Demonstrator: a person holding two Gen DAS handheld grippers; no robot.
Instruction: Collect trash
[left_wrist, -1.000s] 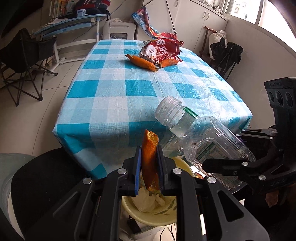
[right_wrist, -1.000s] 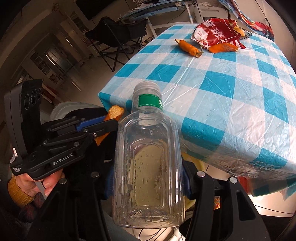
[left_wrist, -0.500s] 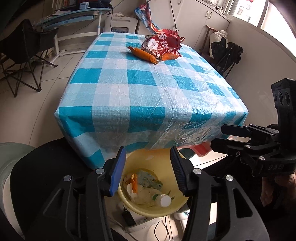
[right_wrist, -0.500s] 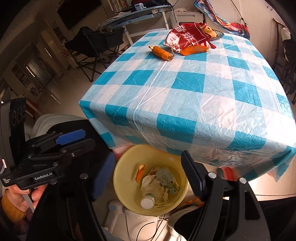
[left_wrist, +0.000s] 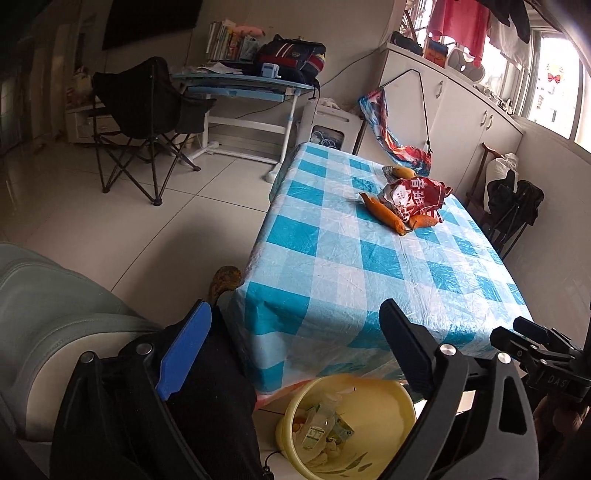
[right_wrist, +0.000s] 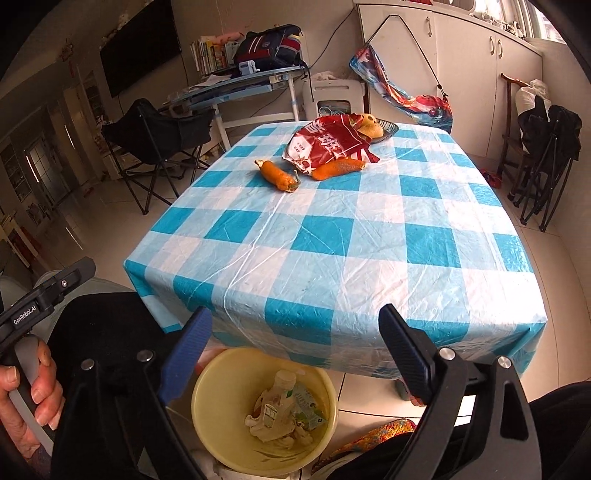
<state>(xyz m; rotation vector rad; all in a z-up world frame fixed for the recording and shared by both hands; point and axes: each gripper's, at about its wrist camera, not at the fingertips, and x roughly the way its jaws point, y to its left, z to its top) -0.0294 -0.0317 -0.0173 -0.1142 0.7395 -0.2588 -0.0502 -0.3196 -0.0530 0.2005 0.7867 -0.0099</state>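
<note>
A yellow bin stands on the floor below the near table edge. It holds a clear plastic bottle, tissue and wrappers. My left gripper is open and empty above the bin. My right gripper is open and empty, also above the bin. On the far part of the checked table lie a red snack bag and two orange peel pieces.
A plate with fruit sits behind the red bag. A black folding chair and a blue desk stand beyond the table to the left. Another folded chair leans at the right wall.
Both grippers opened: the orange peel and the plastic bottle dropped into the yellow bin. Both grippers then lifted and tilted up toward the table.
</note>
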